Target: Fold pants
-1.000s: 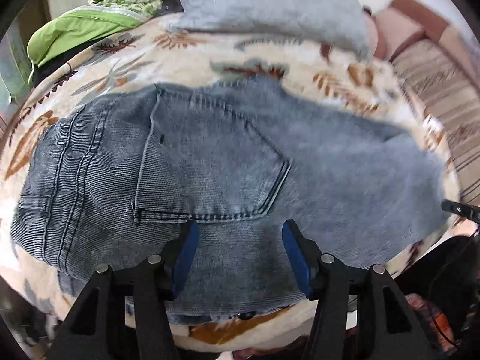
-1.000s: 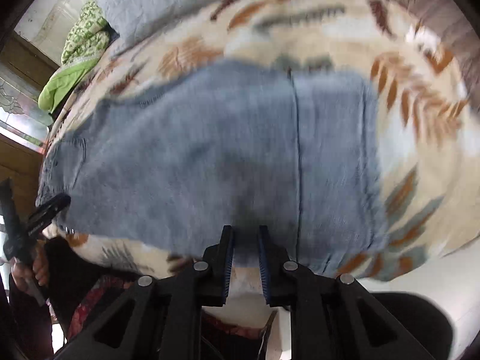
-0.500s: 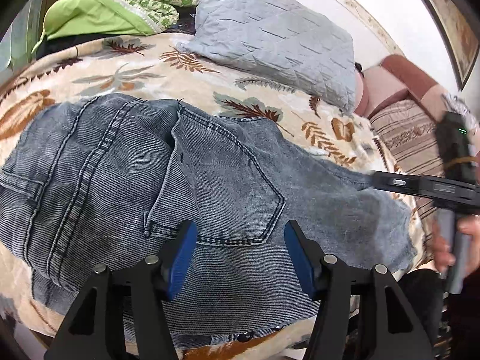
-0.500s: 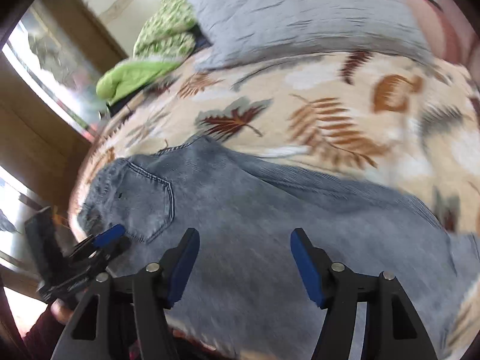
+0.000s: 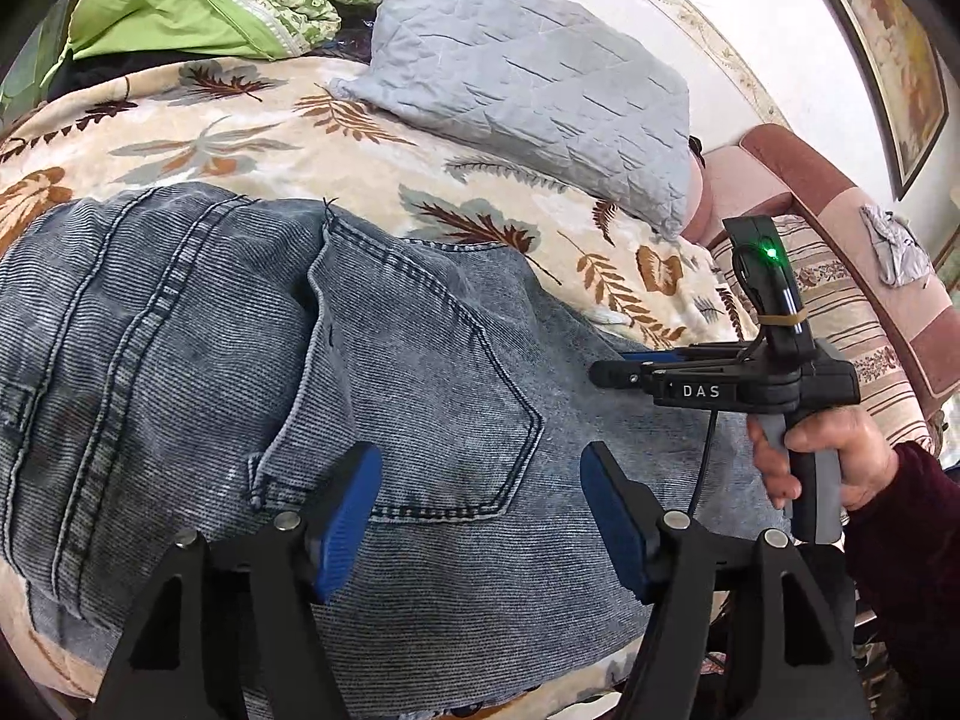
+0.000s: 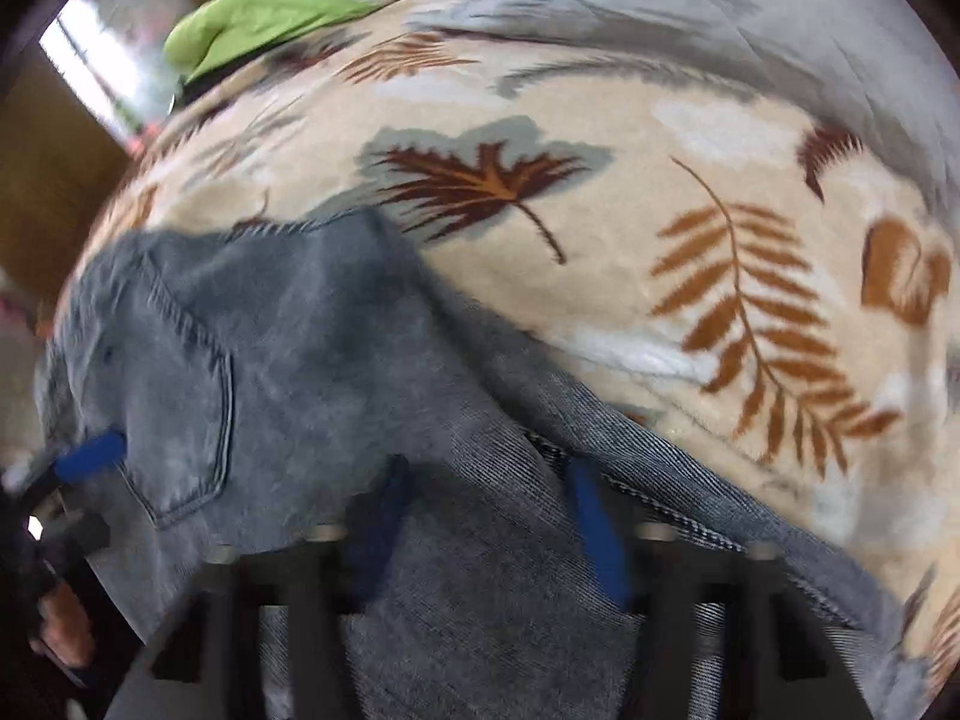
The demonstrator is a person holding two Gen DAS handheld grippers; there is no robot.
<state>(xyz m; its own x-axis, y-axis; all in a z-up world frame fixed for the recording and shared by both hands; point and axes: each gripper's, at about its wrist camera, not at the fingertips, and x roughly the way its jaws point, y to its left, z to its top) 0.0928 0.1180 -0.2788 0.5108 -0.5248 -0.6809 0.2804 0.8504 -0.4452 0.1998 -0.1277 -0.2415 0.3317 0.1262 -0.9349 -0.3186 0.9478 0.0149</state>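
Grey-blue denim pants (image 5: 372,372) lie folded on the leaf-print bedspread (image 5: 198,144), back pocket up. My left gripper (image 5: 480,510) is open and empty, its blue pads just above the denim below the pocket. My right gripper (image 6: 489,516) is open and empty, low over the pants' leg part (image 6: 480,570); this view is blurred. The right gripper also shows in the left wrist view (image 5: 606,369), held from the right side over the leg. The left gripper's blue pad shows at the left edge of the right wrist view (image 6: 90,456).
A grey quilted pillow (image 5: 528,84) lies at the head of the bed. Green bedding (image 5: 180,18) is piled at the far left. A striped pink sofa (image 5: 840,276) stands to the right. The bed's near edge runs just under the grippers.
The right gripper has opened and swung left along the pants, closer to the fabric. The left gripper stayed open and tilted up, so the pillow and the right gripper came into view.
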